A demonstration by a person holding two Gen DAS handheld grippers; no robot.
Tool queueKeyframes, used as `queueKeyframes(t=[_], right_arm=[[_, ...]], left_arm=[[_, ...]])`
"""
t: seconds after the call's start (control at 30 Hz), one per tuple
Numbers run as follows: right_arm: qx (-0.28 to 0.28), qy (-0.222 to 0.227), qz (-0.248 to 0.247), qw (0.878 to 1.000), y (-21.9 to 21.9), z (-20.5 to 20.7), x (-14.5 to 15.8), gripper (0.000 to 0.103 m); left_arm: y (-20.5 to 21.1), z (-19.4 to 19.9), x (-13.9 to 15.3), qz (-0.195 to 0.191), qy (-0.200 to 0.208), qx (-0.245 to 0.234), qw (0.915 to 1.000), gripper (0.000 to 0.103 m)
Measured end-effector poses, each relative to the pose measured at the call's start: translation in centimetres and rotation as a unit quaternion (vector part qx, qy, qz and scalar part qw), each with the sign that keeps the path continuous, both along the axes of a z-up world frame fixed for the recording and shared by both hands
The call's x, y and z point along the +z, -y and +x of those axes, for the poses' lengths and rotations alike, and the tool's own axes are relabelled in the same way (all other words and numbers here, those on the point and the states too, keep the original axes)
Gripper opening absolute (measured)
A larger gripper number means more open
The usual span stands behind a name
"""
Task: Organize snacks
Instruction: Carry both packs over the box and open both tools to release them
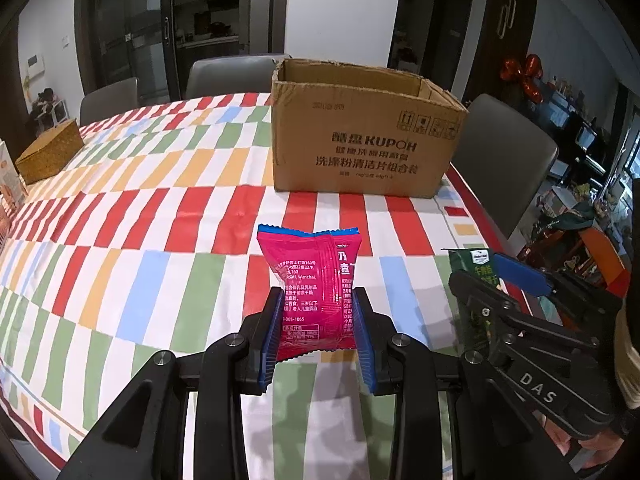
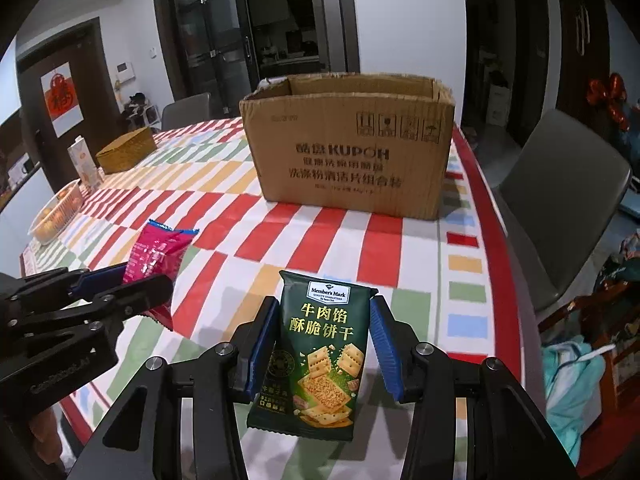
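Only rightward, snack tray (image 2: 52,220), carton (image 2: 86,168)

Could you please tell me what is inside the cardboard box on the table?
Only the bare inner walls near the rim of the cardboard box show; its front wall hides the bottom and any contents.

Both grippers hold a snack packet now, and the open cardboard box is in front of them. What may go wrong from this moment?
1. The left gripper pinches the pink packet only at its lower sides; the soft bag may slip or twist out.
2. The cardboard box has tall walls; the green cracker packet in the right gripper could catch the rim if carried too low.
3. The grippers are close side by side and might collide over the box.
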State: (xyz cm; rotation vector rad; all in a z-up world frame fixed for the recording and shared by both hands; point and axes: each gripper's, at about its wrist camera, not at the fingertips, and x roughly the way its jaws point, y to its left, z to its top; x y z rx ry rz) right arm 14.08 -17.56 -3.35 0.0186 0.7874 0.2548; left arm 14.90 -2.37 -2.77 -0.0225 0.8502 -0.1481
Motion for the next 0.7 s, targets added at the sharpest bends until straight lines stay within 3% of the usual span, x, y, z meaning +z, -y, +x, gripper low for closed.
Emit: queueKeyframes(t=[0.3, 0.7], right_arm=[[-0.01, 0.041, -0.007, 0.999, 0.6, 1.5, 4.0, 0.047], [-0.021, 0.107, -0.012, 0.994, 1.6, 6.6, 10.0, 0.047]], left_arm=[[0.4, 2.9, 3.3, -0.022, 0.03, -0.03, 0.9989, 0.033], [1.7, 9.1, 9.1, -0.005, 0.092, -0.052, 0.9944, 0.033]])
